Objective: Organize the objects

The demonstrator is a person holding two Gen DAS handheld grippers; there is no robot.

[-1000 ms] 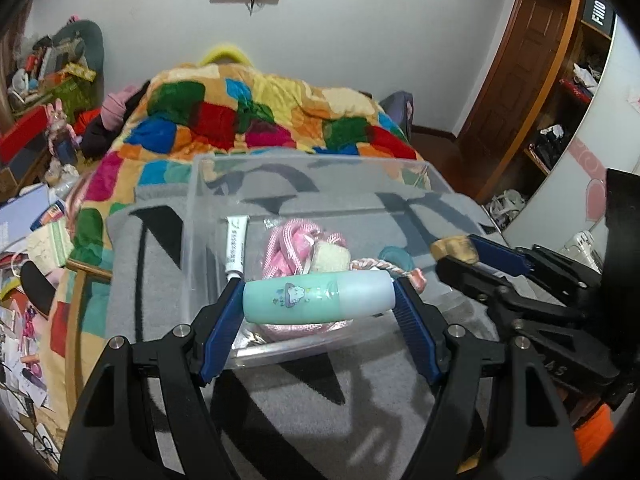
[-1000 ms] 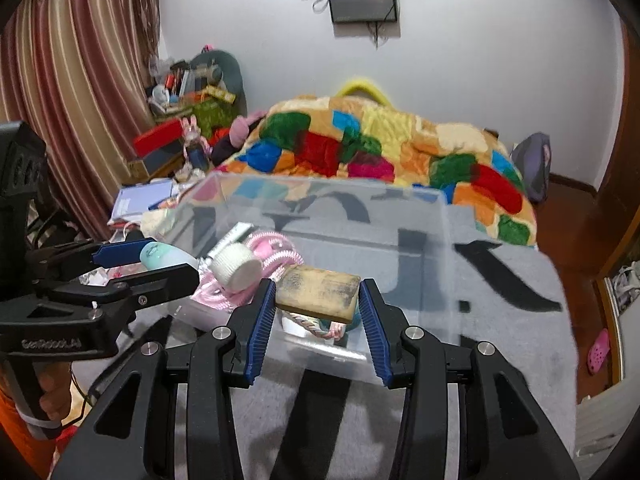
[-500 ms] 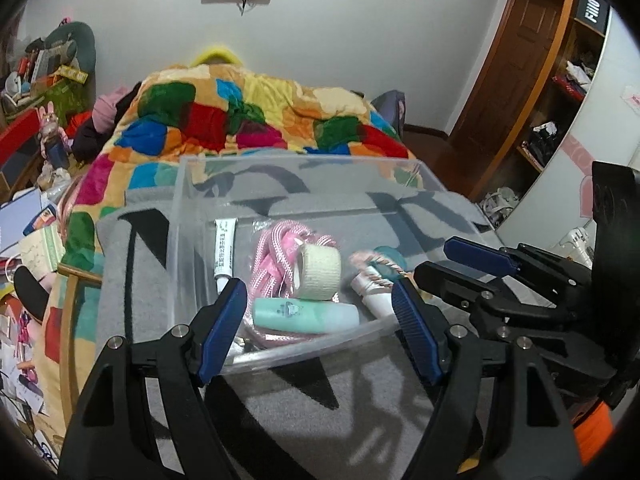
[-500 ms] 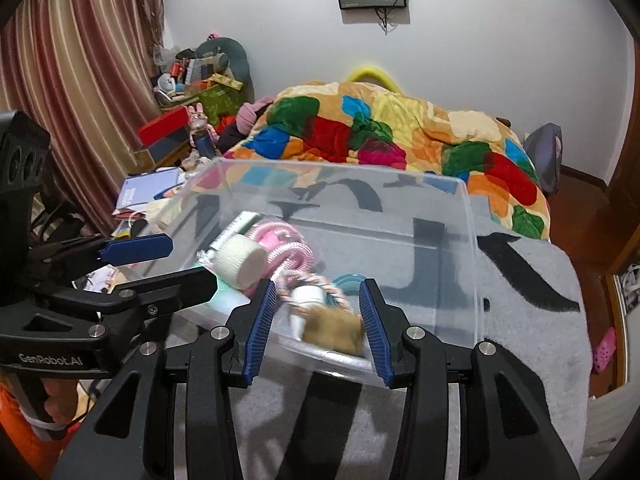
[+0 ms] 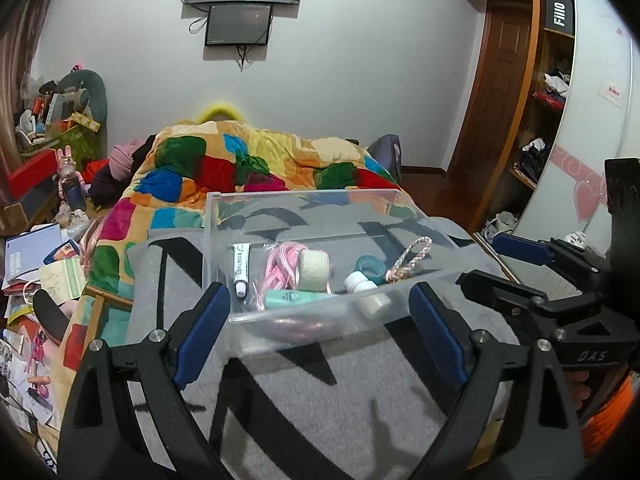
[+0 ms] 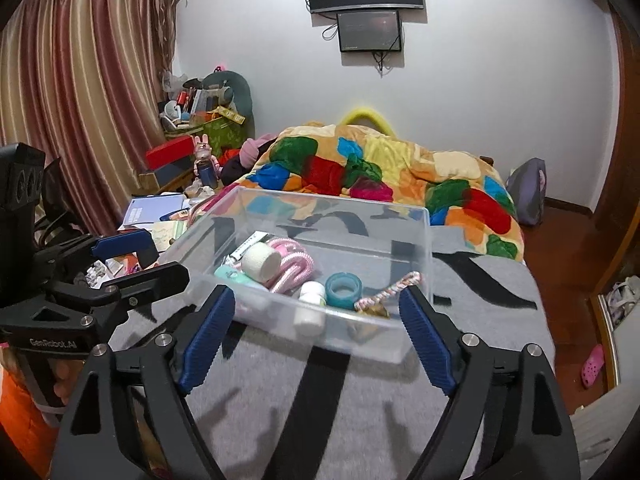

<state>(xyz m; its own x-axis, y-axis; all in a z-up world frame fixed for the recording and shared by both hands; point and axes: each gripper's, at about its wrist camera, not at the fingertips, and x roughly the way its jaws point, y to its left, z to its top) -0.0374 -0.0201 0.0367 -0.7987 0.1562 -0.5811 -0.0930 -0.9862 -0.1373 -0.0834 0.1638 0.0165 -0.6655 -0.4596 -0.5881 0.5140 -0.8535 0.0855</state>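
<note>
A: You're in a cluttered bedroom; a grey blanket (image 5: 280, 392) with black stripes covers the foot of the bed, and the clear plastic bin (image 5: 304, 200) sits on it, near you. Where are the task's things?

B: In the bin, it seems. The mint bottle (image 5: 294, 298) lies against the near wall, touching the pink cord (image 5: 280, 264) and the beige tape roll (image 5: 315, 265). The white tube (image 5: 241, 266) lies at the left, the teal tape ring (image 6: 343, 289) and the small white bottle (image 6: 311, 308) sit to the right, and the braided loop (image 6: 390, 290) leans toward the right wall.

A: And your grippers?

B: Your left gripper (image 5: 320, 332) hangs in front of the bin's near wall, jaws spread wide, holding nothing. Your right gripper (image 6: 316, 336) does the same just beside it, jaws spread and empty.

A: So what makes this step go well?

B: I judge both drops are done. Draw both tools straight back and slightly up so neither blue pad clips the thin wall and shifts the bin. Check the blanket for stragglers before reaching again; I see none here.
</note>
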